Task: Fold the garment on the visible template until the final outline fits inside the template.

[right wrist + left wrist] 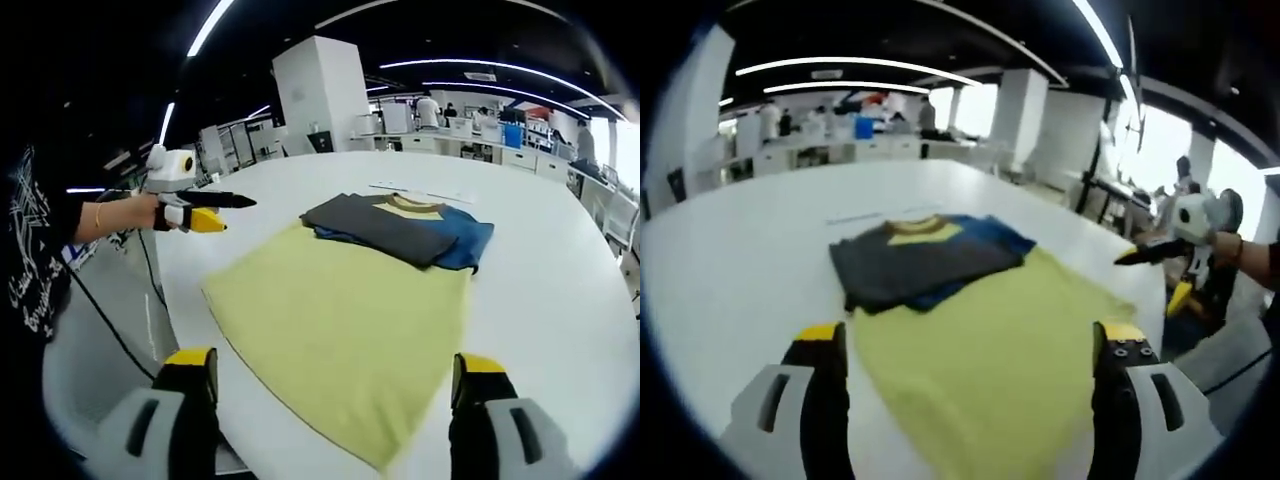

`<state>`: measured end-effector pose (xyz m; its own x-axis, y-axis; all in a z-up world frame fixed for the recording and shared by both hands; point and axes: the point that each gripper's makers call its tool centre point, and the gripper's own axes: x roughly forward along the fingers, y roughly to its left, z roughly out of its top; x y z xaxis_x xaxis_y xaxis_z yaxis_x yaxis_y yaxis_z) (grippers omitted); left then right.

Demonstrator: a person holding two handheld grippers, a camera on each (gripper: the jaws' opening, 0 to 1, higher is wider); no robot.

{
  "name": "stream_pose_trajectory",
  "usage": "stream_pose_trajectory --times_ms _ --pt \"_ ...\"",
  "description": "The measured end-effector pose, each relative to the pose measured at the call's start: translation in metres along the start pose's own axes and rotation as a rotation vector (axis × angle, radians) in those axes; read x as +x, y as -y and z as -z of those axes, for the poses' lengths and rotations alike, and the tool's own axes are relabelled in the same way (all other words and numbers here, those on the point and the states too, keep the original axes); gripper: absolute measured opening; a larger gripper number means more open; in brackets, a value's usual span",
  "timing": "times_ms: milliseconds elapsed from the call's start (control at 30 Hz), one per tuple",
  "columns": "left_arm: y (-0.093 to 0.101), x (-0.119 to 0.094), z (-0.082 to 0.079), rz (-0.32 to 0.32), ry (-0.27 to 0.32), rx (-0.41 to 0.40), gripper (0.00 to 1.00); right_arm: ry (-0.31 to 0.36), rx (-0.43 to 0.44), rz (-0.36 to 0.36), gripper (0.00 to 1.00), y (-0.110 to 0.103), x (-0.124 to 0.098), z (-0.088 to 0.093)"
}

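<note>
Jaws of the left gripper [970,345] stand wide apart with nothing between them, low over the near edge of the yellow garment [1000,350] spread flat on the white desk [730,260]. The right gripper [340,372] is likewise wide and empty, above the same cloth. Beyond it, touching its far edge, lies a folded grey, blue and yellow garment [925,258].
</note>
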<state>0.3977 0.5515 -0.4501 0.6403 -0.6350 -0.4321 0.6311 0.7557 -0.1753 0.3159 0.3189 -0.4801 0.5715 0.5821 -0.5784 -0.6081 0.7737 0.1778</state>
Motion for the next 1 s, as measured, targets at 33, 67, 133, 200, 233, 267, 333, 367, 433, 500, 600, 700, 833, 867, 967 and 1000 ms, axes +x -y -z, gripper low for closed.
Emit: stream_pose_trajectory --times_ms 33,67,133,200,233,267,333,367,433,500,600,700,833,867,967,1000 --pt "0.000 -0.002 0.003 -0.001 -0.002 -0.003 0.97 0.002 0.002 0.002 0.97 0.000 0.000 0.001" --pt "0.000 -0.005 0.007 -0.003 -0.008 -0.010 0.97 0.003 0.006 0.004 0.97 0.001 0.001 0.002" --pt "-0.001 -0.009 0.014 -0.007 -0.029 -0.016 0.95 -0.001 0.011 0.011 0.96 0.003 0.003 0.004" --pt "0.003 -0.016 0.017 -0.007 -0.034 -0.018 0.94 -0.007 0.015 0.019 0.94 0.006 0.004 0.007" --pt "0.000 -0.019 0.019 -0.007 -0.036 -0.020 0.94 -0.006 0.016 0.026 0.93 0.008 0.004 0.008" --pt "-0.002 -0.023 0.024 -0.013 -0.046 -0.021 0.93 -0.008 0.020 0.031 0.92 0.009 0.004 0.009" --pt "-0.008 -0.028 0.034 -0.040 -0.081 -0.031 0.91 -0.010 0.034 0.039 0.90 0.010 0.005 0.012" --pt "-0.009 -0.029 0.036 -0.051 -0.083 -0.038 0.91 -0.012 0.043 0.045 0.88 0.011 0.006 0.014" --pt "-0.009 -0.032 0.039 -0.048 -0.075 -0.064 0.90 -0.021 0.049 0.047 0.86 0.011 0.008 0.019" --pt "-0.011 -0.035 0.046 -0.059 -0.082 -0.083 0.86 -0.032 0.055 0.059 0.85 0.012 0.010 0.025" --pt "-0.013 -0.035 0.055 -0.082 -0.099 -0.077 0.82 -0.042 0.067 0.072 0.82 0.012 0.011 0.031" --pt "-0.016 -0.034 0.065 -0.092 -0.114 -0.075 0.77 -0.055 0.056 0.097 0.80 0.012 0.011 0.038" --pt "-0.013 -0.035 0.072 -0.100 -0.143 -0.048 0.73 -0.082 0.046 0.116 0.77 0.015 0.010 0.049" --pt "-0.012 -0.035 0.073 -0.102 -0.145 -0.053 0.72 -0.084 0.061 0.125 0.76 0.016 0.009 0.051" --pt "-0.015 -0.036 0.078 -0.104 -0.151 -0.084 0.67 -0.095 0.091 0.145 0.72 0.019 0.008 0.055" --pt "-0.015 -0.036 0.080 -0.106 -0.159 -0.091 0.66 -0.096 0.097 0.153 0.71 0.021 0.008 0.058"
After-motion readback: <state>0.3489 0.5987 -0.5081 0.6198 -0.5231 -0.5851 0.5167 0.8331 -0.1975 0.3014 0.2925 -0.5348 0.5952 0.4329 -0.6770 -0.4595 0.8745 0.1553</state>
